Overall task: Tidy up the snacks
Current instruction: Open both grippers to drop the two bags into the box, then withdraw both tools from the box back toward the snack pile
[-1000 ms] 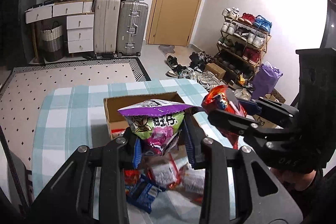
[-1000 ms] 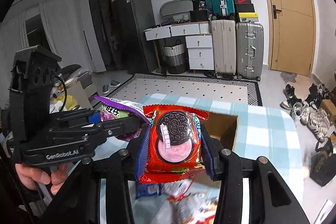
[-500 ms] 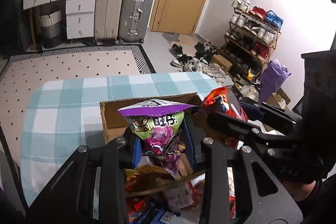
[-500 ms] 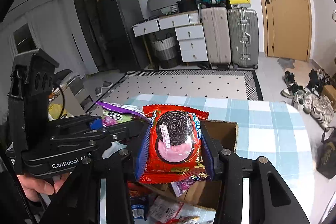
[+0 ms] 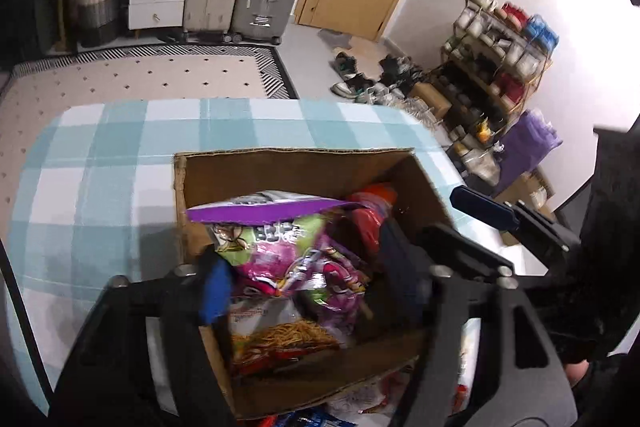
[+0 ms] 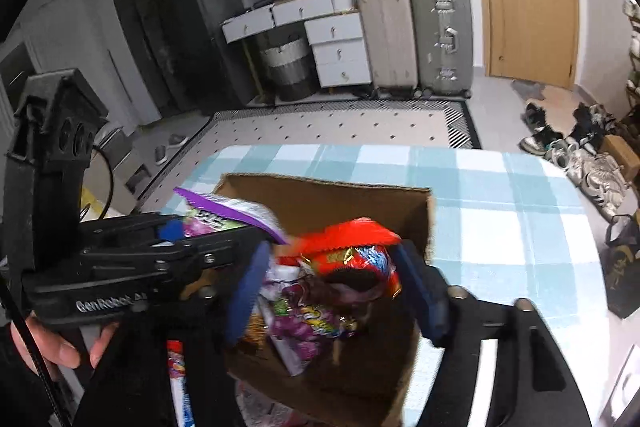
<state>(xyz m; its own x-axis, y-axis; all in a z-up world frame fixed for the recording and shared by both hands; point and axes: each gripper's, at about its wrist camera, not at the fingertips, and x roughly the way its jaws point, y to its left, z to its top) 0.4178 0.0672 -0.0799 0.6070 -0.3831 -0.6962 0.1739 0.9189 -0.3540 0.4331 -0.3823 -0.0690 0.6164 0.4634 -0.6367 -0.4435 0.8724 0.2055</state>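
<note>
Over the cardboard box (image 5: 304,167) on the checked worktop (image 5: 92,163), left tool (image 5: 316,291) w/ jaws spread wide, purple chip bag (image 5: 280,239) loose between them. Right tool (image 6: 332,287) likewise gaping around red Oreo pack (image 6: 356,247). Both light, crinkly, crushable; grip top seams. Box walls close at 3 and 9 o'clock; room only upward.

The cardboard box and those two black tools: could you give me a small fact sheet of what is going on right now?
Surface: table with a blue-and-white checked cloth
Container: open cardboard box, snack packs already inside
Left tool: over the box, fingers spread, purple-and-green snack bag between them
Right tool: over the box, fingers spread, red cookie pack between them
Grip: cannot tell whether either pack is pinched or released
Outside the box: more packs at its near side
</note>
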